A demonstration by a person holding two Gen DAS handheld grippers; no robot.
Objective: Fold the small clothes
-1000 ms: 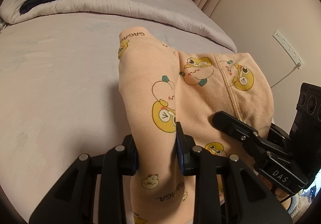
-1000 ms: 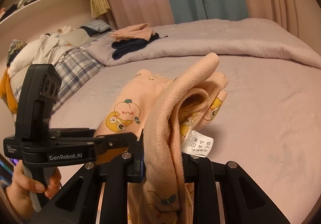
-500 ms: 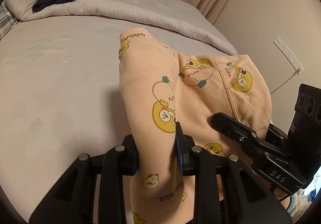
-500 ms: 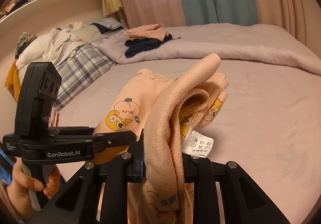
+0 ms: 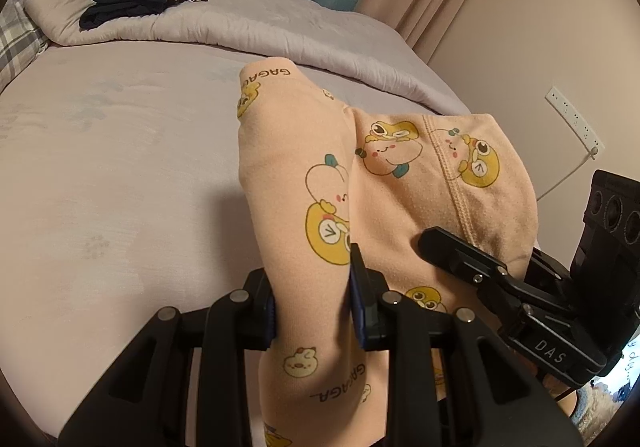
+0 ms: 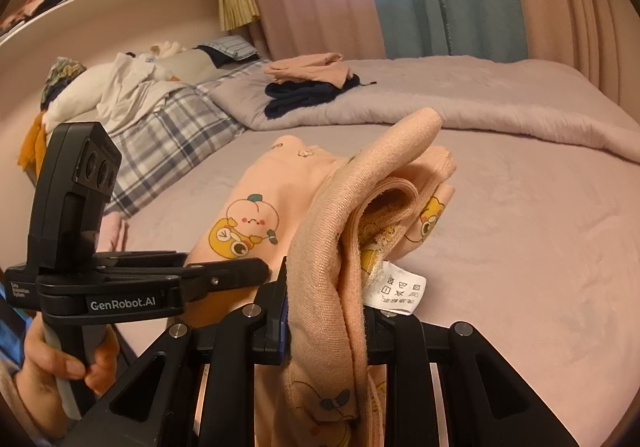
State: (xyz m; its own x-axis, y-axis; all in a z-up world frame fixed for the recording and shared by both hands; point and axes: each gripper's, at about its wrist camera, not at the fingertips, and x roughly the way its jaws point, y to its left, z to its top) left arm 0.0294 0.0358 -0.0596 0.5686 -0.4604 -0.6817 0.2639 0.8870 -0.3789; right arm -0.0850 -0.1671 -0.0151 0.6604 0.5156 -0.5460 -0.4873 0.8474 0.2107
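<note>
Peach cartoon-print pyjama garment (image 5: 304,175) held up above the lilac bed (image 5: 120,167), pinched between the pads of the left gripper (image 5: 312,311). Waistband end, care label (image 6: 396,289) dangling, clamped in the right gripper (image 6: 326,311).

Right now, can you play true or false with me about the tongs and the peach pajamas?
1. Both tongs pinch the peach pajamas. True: left tongs, right tongs.
2. The pajamas lie flat on the bed. False: they are held up.
3. A white tag hangs from them. True.
4. The folded pile on the blanket is all white. False: peach over dark blue.
</note>
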